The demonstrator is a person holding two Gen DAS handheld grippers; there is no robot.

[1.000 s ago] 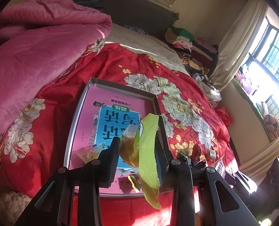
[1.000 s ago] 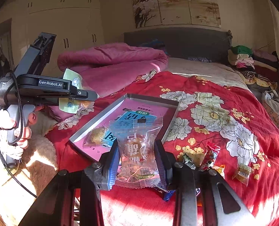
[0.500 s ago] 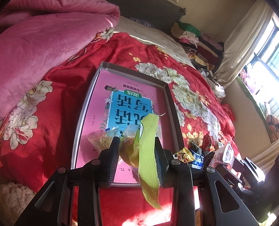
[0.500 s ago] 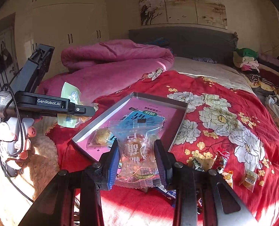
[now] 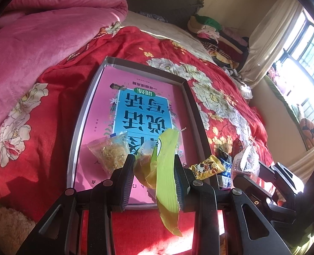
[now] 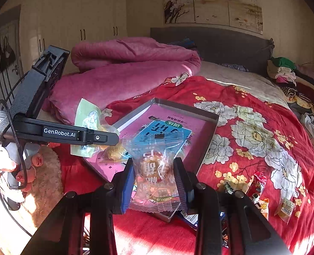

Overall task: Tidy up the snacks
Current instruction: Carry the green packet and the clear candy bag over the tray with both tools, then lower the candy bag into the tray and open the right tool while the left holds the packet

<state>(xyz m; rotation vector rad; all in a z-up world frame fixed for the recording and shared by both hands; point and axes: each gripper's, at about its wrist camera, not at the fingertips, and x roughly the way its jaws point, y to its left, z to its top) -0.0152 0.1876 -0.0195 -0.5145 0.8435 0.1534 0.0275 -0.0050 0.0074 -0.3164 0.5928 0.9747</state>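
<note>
Snacks were split between the two claws, the tray and the bedspread. The left gripper (image 5: 153, 180) was clamped on a yellow-green packet (image 5: 167, 170), held above the tray's near edge. The right gripper (image 6: 153, 182) was clamped on a clear-wrapped pastry (image 6: 154, 176), also over the near end of the tray (image 6: 210, 140). The shallow grey tray, lined with a pink and blue printed sheet (image 5: 142, 106), lay on the red floral bedspread (image 6: 252, 127). One clear bag of yellowish crumbly snack (image 5: 110, 150) already sat in the tray near its near-left corner, just beside the left claw's packet. Loose wrapped snacks (image 6: 261, 189) were scattered on the bedspread off the tray's right side. A bundled pink quilt (image 6: 125, 68) lay beyond the tray's far left, and folded clothes (image 6: 284, 70) were stacked at the bed's far right by the headboard.
</note>
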